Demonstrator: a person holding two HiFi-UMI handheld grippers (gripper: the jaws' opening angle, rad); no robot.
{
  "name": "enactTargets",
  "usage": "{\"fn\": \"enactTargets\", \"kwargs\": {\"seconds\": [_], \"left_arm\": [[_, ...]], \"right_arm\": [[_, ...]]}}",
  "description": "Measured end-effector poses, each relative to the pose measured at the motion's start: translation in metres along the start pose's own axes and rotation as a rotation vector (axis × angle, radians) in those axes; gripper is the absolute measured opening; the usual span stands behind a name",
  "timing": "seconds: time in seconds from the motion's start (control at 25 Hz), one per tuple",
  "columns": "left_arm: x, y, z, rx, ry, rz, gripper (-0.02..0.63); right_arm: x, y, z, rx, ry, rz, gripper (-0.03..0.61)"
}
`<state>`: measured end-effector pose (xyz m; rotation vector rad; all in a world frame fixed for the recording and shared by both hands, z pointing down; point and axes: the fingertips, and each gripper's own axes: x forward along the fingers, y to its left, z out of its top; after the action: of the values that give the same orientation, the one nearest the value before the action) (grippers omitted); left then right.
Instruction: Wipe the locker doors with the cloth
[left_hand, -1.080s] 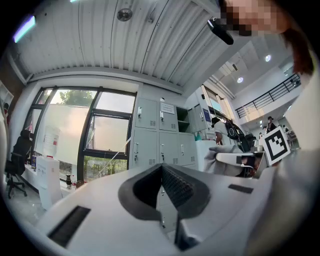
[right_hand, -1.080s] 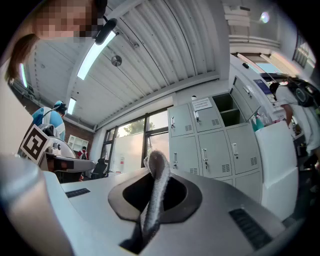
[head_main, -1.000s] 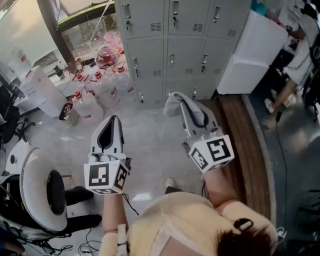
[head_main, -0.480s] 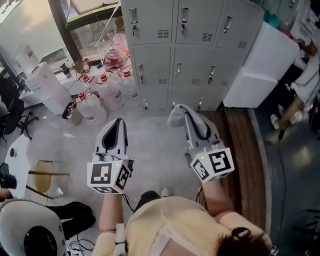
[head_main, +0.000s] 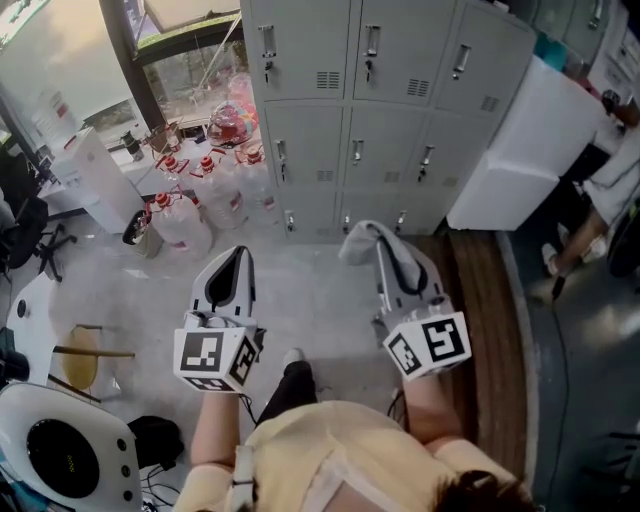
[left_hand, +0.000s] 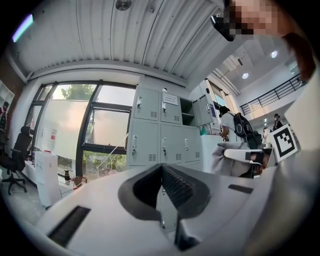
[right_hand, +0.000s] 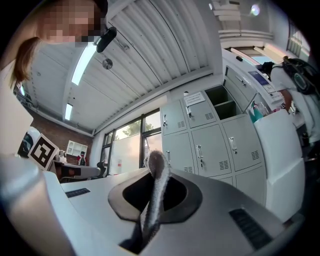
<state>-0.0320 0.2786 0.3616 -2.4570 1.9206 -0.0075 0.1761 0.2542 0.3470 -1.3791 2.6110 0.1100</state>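
two hand-held grippers are held out toward the bank of pale grey metal locker doors (head_main: 310, 150), still well apart from it. the right hand-held gripper (head_main: 385, 250) is clamped on the thin grey cloth (right_hand: 156, 172), and the left hand-held gripper (head_main: 232, 268) is closed on nothing. the gap should be closed first, then the cloth pressed flat and swept across each door, the handles being skirted. compared with a second ago, the lockers are seen nearer.

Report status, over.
Left gripper shut, empty. Right gripper shut on cloth. Locker doors ahead, not yet touched. Water jugs left of them.
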Motion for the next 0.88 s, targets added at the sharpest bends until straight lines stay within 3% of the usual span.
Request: {"fn": "enactTargets", "kwargs": {"seconds": [0.36, 0.88], "left_arm": [[0.049, 0.022, 0.013, 0.016, -0.022, 0.002, 0.003], [0.153, 0.118, 0.021, 0.028, -0.042, -0.019, 0.003]], "right_arm": [[0.050, -0.022, -0.002, -0.039, 0.012, -0.010, 0.015], [0.201, -0.028, -0.014, -0.089, 0.007, 0.003, 0.015]]}}
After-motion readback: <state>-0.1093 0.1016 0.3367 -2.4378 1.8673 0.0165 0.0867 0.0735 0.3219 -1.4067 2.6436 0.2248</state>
